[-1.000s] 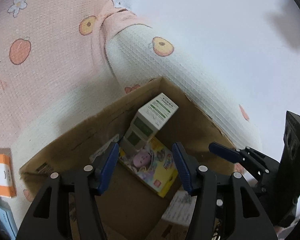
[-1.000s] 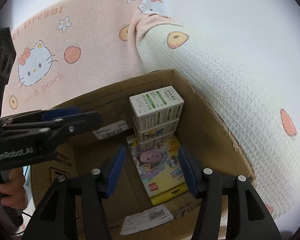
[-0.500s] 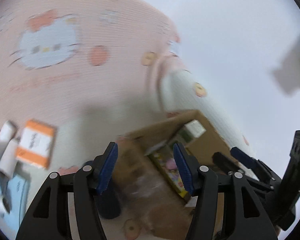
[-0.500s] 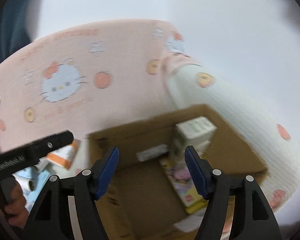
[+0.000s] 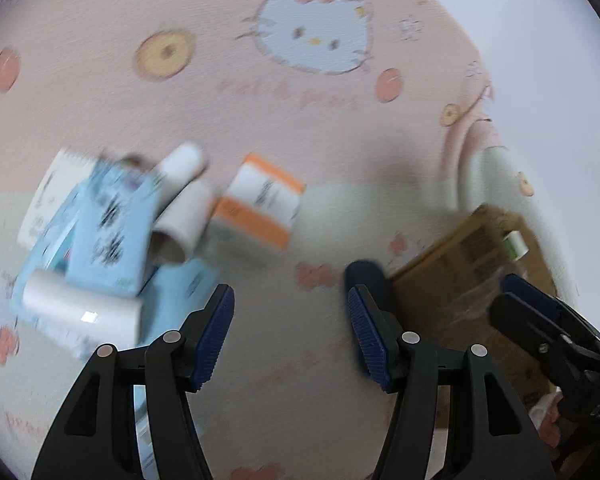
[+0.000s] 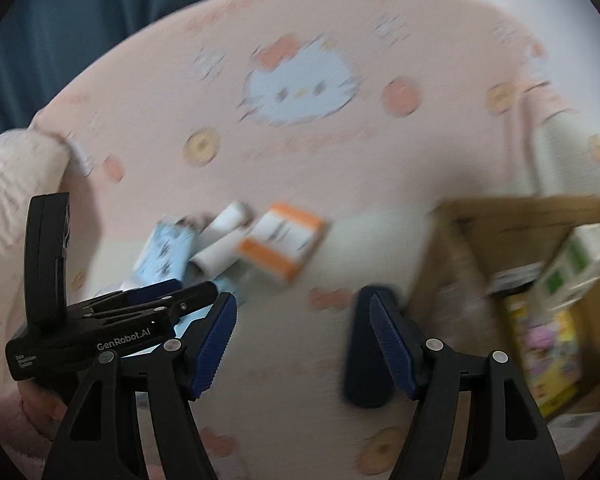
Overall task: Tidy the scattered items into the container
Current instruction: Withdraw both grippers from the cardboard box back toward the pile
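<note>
Two grippers, both with blue ribbed pads spread wide and nothing between them: left gripper (image 5: 290, 336) and right gripper (image 6: 302, 344) each hang over the pink-and-cream cartoon-cat blanket (image 5: 260, 92). Both views are motion-blurred. Scattered items sit in a loose heap on the blanket, ahead and left of the grippers: an orange-and-white box (image 5: 260, 200) with dark print too smeared to read, two white tubes (image 5: 184, 200) lying side by side just left of it and touching the heap, light blue packs (image 5: 112, 236) with black characters, illegible, a white box (image 5: 48, 196) partly under the blue packs, and a white cylinder (image 5: 80, 312) at the near edge. The cardboard container (image 6: 520, 240) stands open to the right, well apart from the heap; inside it are stacked white-and-green boxes (image 6: 576, 264) and a yellow pack with a purple cartoon figure (image 6: 548, 352) lying flat, plus a shipping label on the inner wall, unreadable. Pink script on the blanket under the cat face is blurred. In the right wrist view the left gripper's side reads "GenRobot.AI" (image 6: 124, 338); a hand (image 6: 40, 408) grips it from below. A dark blue curtain (image 6: 80, 40) hangs behind.
</note>
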Demonstrator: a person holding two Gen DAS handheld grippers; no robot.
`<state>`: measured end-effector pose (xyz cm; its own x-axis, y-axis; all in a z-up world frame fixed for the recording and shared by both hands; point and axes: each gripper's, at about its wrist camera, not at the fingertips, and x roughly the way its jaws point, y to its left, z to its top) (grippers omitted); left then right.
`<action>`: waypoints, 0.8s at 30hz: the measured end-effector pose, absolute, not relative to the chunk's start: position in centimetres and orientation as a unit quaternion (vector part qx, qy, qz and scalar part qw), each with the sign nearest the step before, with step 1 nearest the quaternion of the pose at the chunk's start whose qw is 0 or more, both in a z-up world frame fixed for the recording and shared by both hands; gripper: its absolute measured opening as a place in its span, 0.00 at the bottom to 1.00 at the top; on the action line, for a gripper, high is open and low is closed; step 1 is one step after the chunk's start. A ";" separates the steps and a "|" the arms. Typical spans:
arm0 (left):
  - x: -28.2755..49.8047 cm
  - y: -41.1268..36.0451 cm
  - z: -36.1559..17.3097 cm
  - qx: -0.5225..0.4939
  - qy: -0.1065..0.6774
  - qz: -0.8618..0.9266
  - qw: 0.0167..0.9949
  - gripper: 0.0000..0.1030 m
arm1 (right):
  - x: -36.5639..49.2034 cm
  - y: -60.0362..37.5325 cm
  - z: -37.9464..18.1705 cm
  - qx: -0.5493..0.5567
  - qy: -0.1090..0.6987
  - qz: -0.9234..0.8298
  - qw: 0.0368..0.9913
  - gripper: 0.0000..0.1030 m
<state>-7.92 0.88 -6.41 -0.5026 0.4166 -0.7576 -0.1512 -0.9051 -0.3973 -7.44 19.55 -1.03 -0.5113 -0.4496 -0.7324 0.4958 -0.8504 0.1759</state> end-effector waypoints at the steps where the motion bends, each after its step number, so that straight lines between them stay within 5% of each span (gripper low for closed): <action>1: -7.5 0.3 -7.1 -0.477 -0.143 0.852 0.160 0.62 | -7.3 18.7 -1.9 0.424 0.033 -0.858 0.287 0.65; 24: 0.6 -9.1 -10.0 -0.516 -0.125 0.847 0.022 0.62 | -5.5 14.5 -9.7 0.482 0.021 -0.784 0.390 0.66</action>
